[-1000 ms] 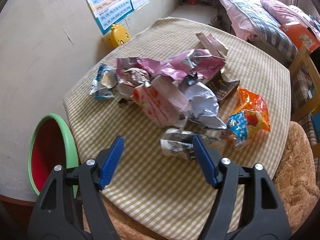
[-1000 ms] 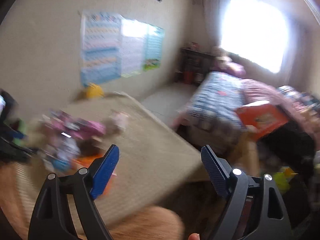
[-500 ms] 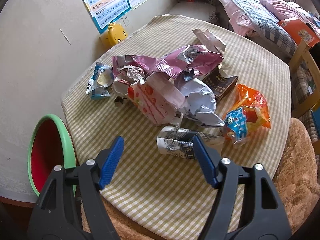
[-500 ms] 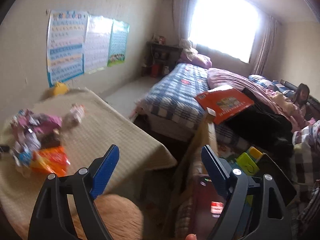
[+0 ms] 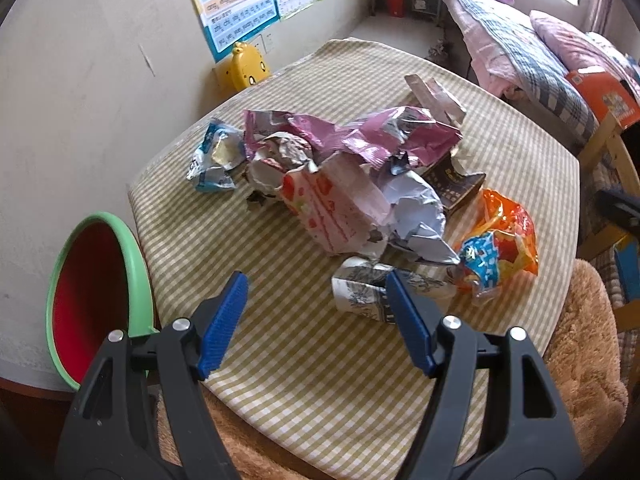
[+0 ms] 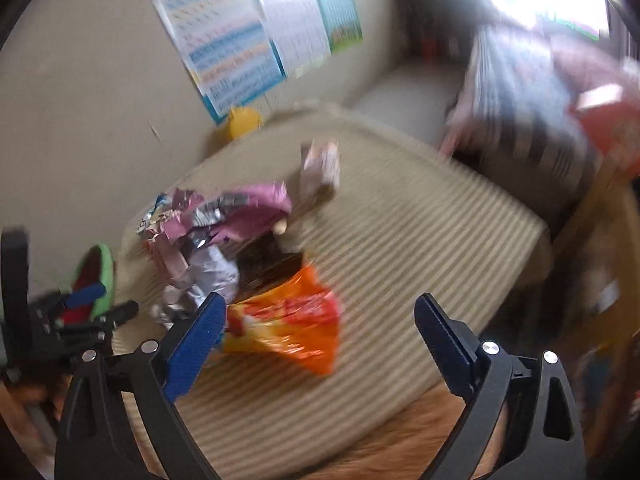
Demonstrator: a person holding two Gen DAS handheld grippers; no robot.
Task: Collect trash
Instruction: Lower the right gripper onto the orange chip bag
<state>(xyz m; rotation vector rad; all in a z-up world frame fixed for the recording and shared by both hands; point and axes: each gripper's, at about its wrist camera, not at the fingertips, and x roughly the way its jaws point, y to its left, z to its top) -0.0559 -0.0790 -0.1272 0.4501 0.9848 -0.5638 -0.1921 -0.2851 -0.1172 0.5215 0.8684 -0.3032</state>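
A heap of trash lies on the checked tablecloth (image 5: pixel 280 352): a pink foil bag (image 5: pixel 372 136), a red-and-white paper bag (image 5: pixel 336 208), crumpled white paper (image 5: pixel 416 208), a blue wrapper (image 5: pixel 214 160), a dark box (image 5: pixel 456 188), an orange snack bag (image 5: pixel 504 240) and a crushed printed paper cup (image 5: pixel 368 290). My left gripper (image 5: pixel 316 320) is open and empty, above the table's near edge just short of the cup. My right gripper (image 6: pixel 320 344) is open and empty, above the orange snack bag (image 6: pixel 296 324); that view is blurred.
A green bin with a red inside (image 5: pixel 92 296) stands left of the table by the wall; it also shows in the right wrist view (image 6: pixel 96 276). A yellow toy (image 5: pixel 248 66) sits against the wall. A brown furry seat (image 5: pixel 584 368) is at right, a bed (image 5: pixel 516 44) beyond.
My right gripper has swung from facing the bed back towards the table and now looks at the trash heap. My left gripper has barely moved.
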